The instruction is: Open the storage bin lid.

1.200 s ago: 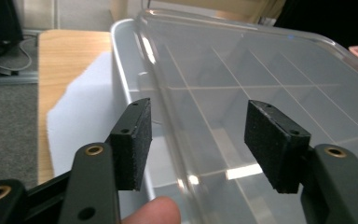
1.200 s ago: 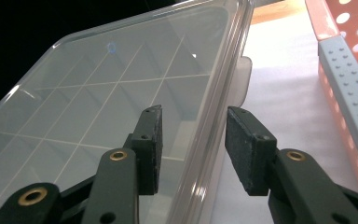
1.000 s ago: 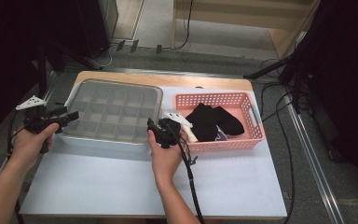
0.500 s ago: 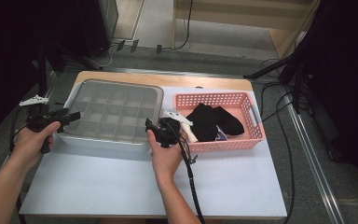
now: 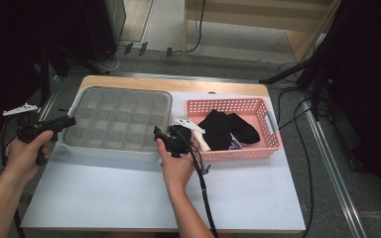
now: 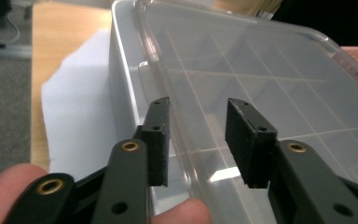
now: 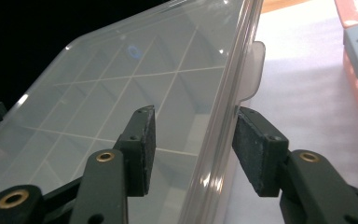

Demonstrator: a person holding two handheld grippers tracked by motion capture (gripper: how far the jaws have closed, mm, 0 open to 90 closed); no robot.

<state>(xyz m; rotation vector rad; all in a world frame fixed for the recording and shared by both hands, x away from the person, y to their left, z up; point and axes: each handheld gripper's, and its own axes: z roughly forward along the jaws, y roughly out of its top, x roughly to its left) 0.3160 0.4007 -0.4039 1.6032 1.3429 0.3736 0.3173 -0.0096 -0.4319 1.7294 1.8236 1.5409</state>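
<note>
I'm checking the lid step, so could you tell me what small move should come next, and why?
Probably close both grippers on the lid's edges: the left gripper and right gripper straddle opposite rims of the clear compartment box, pads not yet pressing.

Black left gripper, brass-ringed screw holes, dark padded fingers; right gripper alike, black cable trailing.

The clear plastic compartment box with its shut lid fills the left half of the white table sheet, and the pink plastic basket holding black cloth stands just beside it on the right, leaving only a narrow gap between them. The left gripper straddles the box's left rim and the right gripper its right rim. The near strip of sheet lies free.
</note>
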